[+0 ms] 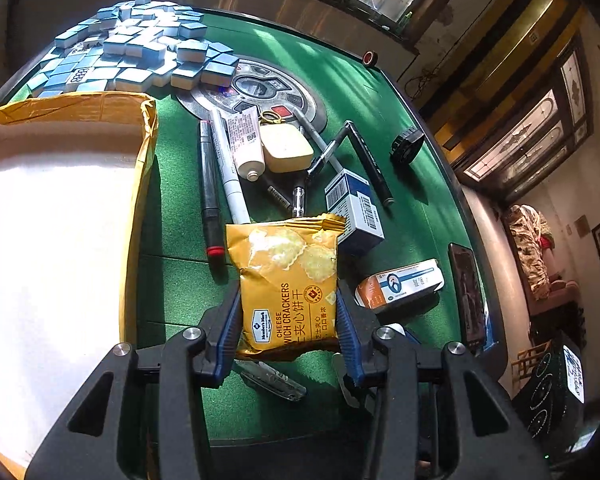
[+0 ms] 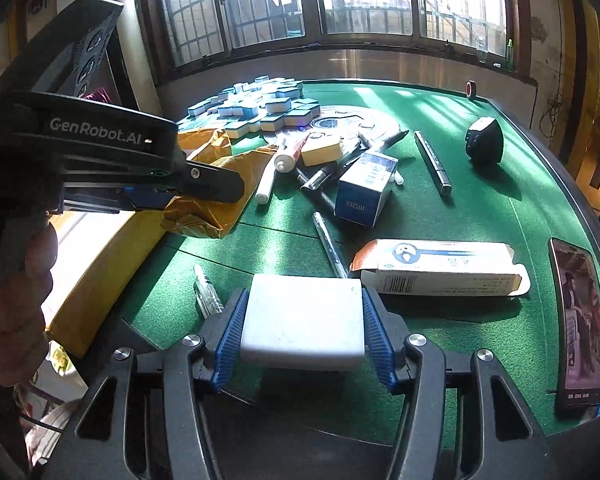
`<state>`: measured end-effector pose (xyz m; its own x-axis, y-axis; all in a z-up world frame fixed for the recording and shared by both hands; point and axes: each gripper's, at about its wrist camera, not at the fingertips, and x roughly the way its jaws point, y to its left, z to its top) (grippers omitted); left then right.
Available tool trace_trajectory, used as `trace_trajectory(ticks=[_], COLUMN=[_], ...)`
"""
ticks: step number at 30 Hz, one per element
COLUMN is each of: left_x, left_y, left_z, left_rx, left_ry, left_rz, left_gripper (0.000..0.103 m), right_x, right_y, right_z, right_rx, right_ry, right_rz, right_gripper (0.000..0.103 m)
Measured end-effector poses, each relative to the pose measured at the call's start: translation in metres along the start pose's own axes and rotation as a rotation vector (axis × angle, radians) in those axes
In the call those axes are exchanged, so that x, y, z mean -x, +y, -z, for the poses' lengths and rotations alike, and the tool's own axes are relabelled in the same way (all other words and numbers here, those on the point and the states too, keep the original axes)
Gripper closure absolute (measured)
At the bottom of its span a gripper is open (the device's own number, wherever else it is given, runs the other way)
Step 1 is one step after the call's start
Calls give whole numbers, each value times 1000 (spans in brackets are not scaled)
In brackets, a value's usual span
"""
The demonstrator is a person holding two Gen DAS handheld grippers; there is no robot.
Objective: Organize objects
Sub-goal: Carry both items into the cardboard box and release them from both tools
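Blue ribbed pads of the left gripper [image 1: 288, 312] press both side edges of a yellow cheese sandwich cracker packet [image 1: 288, 280], holding it clear of the green felt mahjong table [image 1: 180, 280]; the jaws are shut on the packet. In the right wrist view the same left gripper [image 2: 204, 188] appears side-on with the crumpled packet [image 2: 204, 216] in its jaws, above the near edge of the yellow-walled cardboard box [image 1: 60, 220], which stands just left of the packet in the left wrist view. The right gripper [image 2: 304, 320] has its blue pads against both sides of a white rectangular block [image 2: 304, 320]; its jaws are shut on the block. Just beyond the block lies an orange-and-white carton [image 2: 440, 266] on its side, with a smartphone [image 2: 580, 320] near the table's right edge. Farther out, a blue-and-white box [image 2: 364, 188], markers, pens, a white tube [image 1: 246, 144] and a cream-yellow case [image 1: 286, 148] lie clustered together. At the far side, blue-backed mahjong tiles [image 1: 132, 48] form a loose heap.
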<state>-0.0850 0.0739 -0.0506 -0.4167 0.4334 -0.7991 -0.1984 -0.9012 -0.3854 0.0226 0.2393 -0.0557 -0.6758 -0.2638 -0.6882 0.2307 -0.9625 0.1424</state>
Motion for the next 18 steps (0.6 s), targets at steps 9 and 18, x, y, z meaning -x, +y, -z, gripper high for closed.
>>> trace_trajectory(ticks=[9,18], left_x=[75,94], left_y=[63,131], left_z=[10,24], left_rx=[166,296], left_ry=[-130,-167], left_rz=[-11,-178], left_gripper=[62,62], right_x=[4,-23], right_y=[43,125], right_z=[-36,-59], right_rx=[21,169], right_ry=[-52,-39], right_rz=[-166,-346], right_gripper=[52,52])
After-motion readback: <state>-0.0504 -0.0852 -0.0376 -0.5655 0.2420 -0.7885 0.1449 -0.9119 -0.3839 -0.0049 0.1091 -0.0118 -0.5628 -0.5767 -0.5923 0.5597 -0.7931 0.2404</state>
